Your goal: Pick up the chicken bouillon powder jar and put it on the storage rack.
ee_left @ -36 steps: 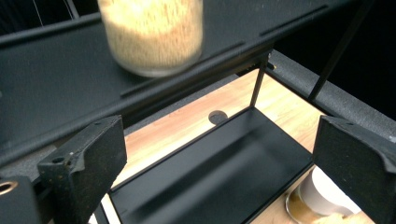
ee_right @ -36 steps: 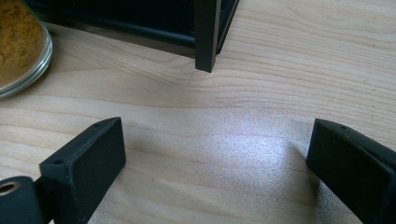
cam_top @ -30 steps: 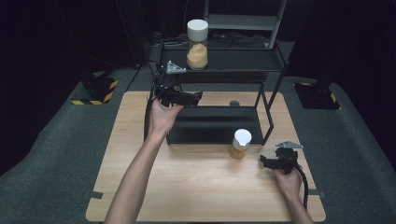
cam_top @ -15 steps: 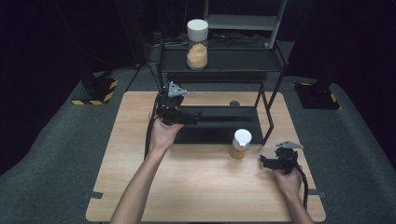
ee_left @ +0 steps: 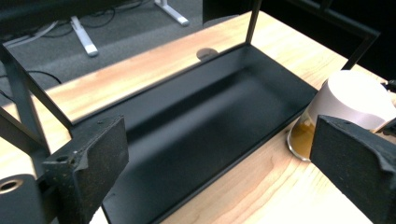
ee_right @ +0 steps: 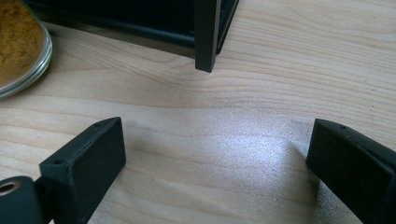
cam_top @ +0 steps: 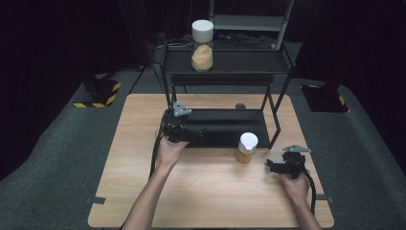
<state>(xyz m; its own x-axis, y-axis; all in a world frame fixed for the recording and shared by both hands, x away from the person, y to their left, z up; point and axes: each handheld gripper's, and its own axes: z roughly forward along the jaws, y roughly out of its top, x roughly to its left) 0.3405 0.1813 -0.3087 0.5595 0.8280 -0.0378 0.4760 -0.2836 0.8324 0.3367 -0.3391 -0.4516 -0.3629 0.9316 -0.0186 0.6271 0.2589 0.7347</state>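
A black two-level rack (cam_top: 268, 72) stands at the back of the wooden table (cam_top: 143, 191). On its top shelf is a tall white-lidded jar (cam_top: 202, 45) of pale powder. A small white-lidded jar (cam_top: 247, 147) (ee_left: 350, 102) of orange-brown powder stands on the table, in front of the rack's lower tray (ee_left: 196, 121). My left gripper (cam_top: 197, 136) (ee_left: 219, 163) hovers open at the tray's front left corner, aimed across the tray, with the small jar beside its right jaw. My right gripper (cam_top: 271, 166) (ee_right: 215, 163) rests low and open over bare wood right of that jar (ee_right: 18, 51).
The rack's front right leg (ee_right: 205, 37) (cam_top: 274, 136) stands just beyond my right gripper. A small dark round object (cam_top: 240, 106) (ee_left: 207, 52) lies on the table behind the tray. Grey carpet surrounds the table, and black-and-yellow taped bases (cam_top: 98, 93) sit on it.
My left gripper has come down and toward the person, from the rack's left side to the lower tray's front corner. The right gripper and both jars have stayed put.
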